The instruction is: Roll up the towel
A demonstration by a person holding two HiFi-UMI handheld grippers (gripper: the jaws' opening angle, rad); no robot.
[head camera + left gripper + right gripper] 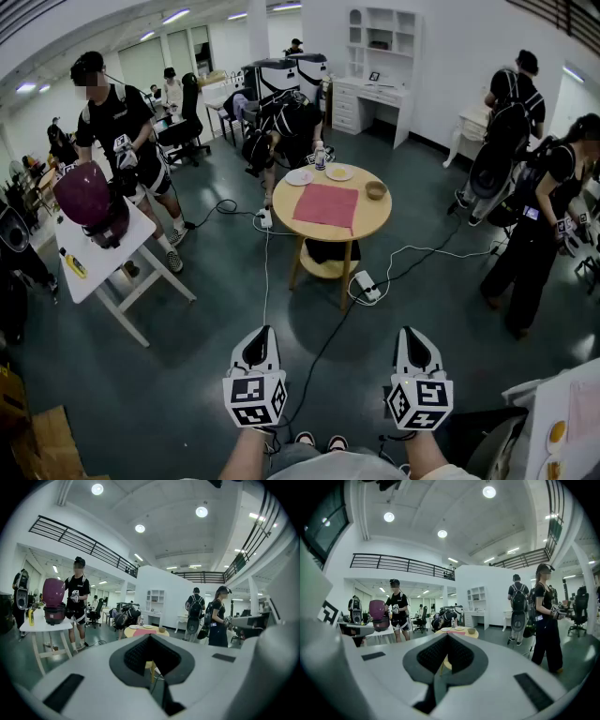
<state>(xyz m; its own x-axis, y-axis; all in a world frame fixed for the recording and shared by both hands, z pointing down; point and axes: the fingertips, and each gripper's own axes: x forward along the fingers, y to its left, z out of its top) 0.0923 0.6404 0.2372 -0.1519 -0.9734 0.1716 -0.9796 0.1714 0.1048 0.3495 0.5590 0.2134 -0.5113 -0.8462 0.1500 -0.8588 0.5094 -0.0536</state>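
Pink square towel (pixel 326 204) laid flat on the far round wooden bench (pixel 375 220).
Left tongs (pixel 260 336) and right tongs (pixel 413 336) are seen closed, empty.

I'm looking at the towel (pixel 326 204), a pinkish-red cloth that is lying spread flat and unrolled on the round wooden table (pixel 375 228), well ahead of me. It's sitting about mid-table, with a white plate (pixel 300 176) just beyond its far left corner and a small bowl (pixel 376 190) near its far right corner.
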